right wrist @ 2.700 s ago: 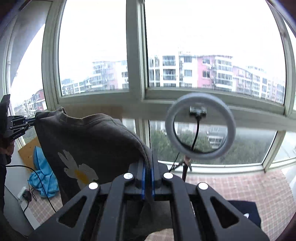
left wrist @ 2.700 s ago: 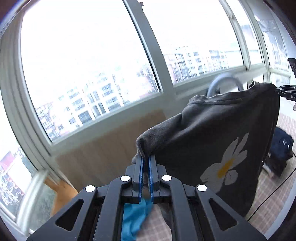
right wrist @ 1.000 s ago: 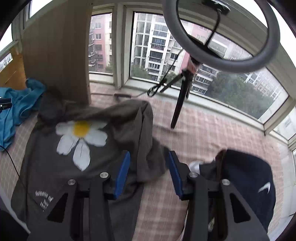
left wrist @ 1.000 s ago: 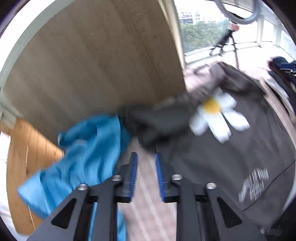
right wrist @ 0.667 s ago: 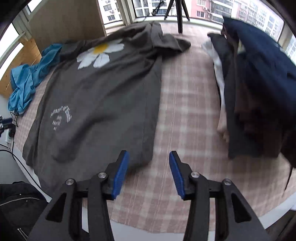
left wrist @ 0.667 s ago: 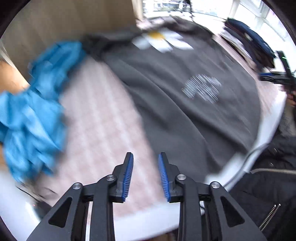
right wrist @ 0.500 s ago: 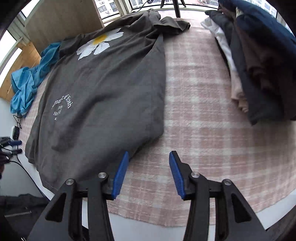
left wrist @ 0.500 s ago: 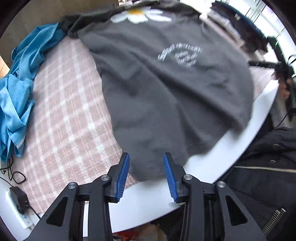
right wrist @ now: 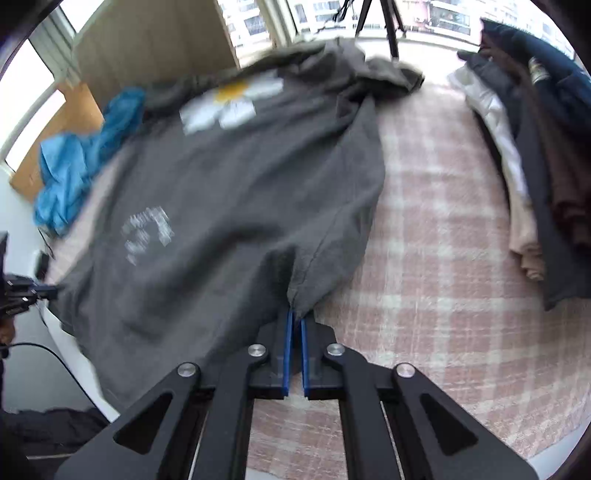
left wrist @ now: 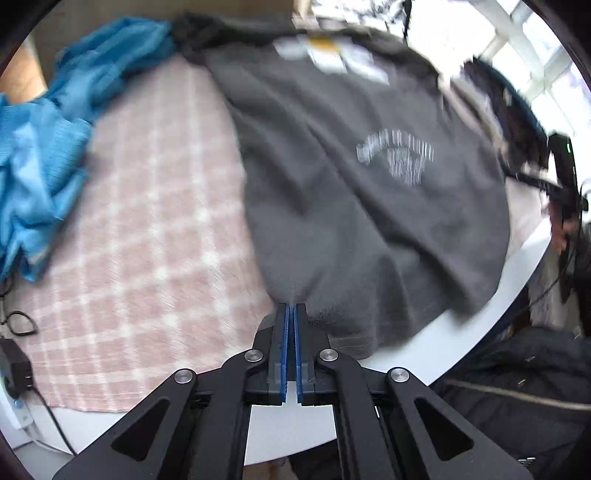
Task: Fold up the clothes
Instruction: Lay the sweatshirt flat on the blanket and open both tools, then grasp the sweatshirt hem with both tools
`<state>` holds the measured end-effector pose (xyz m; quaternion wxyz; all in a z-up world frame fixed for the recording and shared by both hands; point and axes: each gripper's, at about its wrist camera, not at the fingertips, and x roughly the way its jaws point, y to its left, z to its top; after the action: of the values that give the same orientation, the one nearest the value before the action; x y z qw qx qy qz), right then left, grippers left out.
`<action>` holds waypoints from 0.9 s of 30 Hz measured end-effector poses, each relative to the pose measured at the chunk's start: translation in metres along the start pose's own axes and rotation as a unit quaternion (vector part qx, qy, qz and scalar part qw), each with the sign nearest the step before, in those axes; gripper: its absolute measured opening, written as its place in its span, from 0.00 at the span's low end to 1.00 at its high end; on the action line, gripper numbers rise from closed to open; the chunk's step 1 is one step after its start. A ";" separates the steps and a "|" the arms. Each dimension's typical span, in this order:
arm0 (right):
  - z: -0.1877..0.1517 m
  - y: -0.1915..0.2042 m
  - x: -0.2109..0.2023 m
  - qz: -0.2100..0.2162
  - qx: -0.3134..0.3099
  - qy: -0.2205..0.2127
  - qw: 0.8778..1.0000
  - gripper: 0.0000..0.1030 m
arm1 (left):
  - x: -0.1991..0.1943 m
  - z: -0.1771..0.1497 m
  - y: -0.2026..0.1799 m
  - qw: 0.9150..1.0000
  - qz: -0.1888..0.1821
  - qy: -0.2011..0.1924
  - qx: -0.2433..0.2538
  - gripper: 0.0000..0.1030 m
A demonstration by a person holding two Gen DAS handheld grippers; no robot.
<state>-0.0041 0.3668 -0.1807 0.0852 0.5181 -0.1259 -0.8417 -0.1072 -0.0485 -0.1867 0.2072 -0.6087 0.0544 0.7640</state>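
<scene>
the left gripper (left wrist: 290, 305) has its blue pads pressed together on the hem of the dark grey sweatshirt (left wrist: 354, 192), pinching the near left corner of the cloth where it bunches into a small ridge just ahead of the tips; the right gripper (right wrist: 296, 312) is clamped the same way on the hem at the near right corner, with a fold of fabric rising straight out of its closed jaws; from both claws the sweatshirt spreads away flat over the pink checked tablecloth (right wrist: 436, 258), its white lettering (left wrist: 397, 157) a little beyond the tips and the daisy print (right wrist: 231, 101) at the far end near the collar; part of the hem between the two grips hangs over the white table edge (left wrist: 480, 295); far to the left of the left gripper lies a crumpled blue garment (left wrist: 40, 144), touching the sweatshirt's far shoulder; well to the right of the right gripper sits a stack of folded clothes (right wrist: 532, 158), dark, brown and pale layers, apart from the sweatshirt; beyond the sweatshirt's far end stand tripod legs (right wrist: 388, 26) before the window; the pictures are blurred, so the lettering cannot be read.
</scene>
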 end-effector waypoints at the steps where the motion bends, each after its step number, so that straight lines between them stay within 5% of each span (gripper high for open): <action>1: 0.007 -0.002 -0.012 0.007 0.008 -0.016 1.000 0.04 | -0.012 0.008 0.004 1.000 0.002 -0.014 -0.005 0.02; 7: 0.090 -0.024 -0.038 -0.002 0.047 -0.083 0.995 0.04 | -0.025 0.074 0.045 0.996 0.024 -0.070 -0.041 0.02; 12: 0.156 -0.051 0.033 -0.105 0.081 -0.008 0.991 0.08 | 0.010 0.115 0.082 0.993 0.066 -0.069 -0.067 0.05; 16: 0.141 -0.038 0.023 -0.062 0.047 -0.010 0.997 0.15 | 0.021 0.115 0.095 0.994 0.071 -0.062 -0.060 0.12; 18: 0.126 -0.024 0.021 -0.066 0.015 -0.002 0.998 0.27 | 0.021 0.106 0.088 0.995 0.075 -0.065 -0.026 0.19; 23: 0.093 0.002 0.032 -0.075 -0.054 0.031 0.995 0.38 | 0.049 0.127 0.088 0.995 0.091 -0.042 -0.006 0.20; 27: 0.084 0.009 0.048 -0.098 -0.089 0.047 0.990 0.38 | 0.077 0.152 0.085 0.996 0.085 -0.026 -0.003 0.20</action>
<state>-0.1005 0.3560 -0.1825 0.0537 0.5574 0.0050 -0.8285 -0.2910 -0.0552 -0.2354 0.1411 -0.5824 0.0981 0.7945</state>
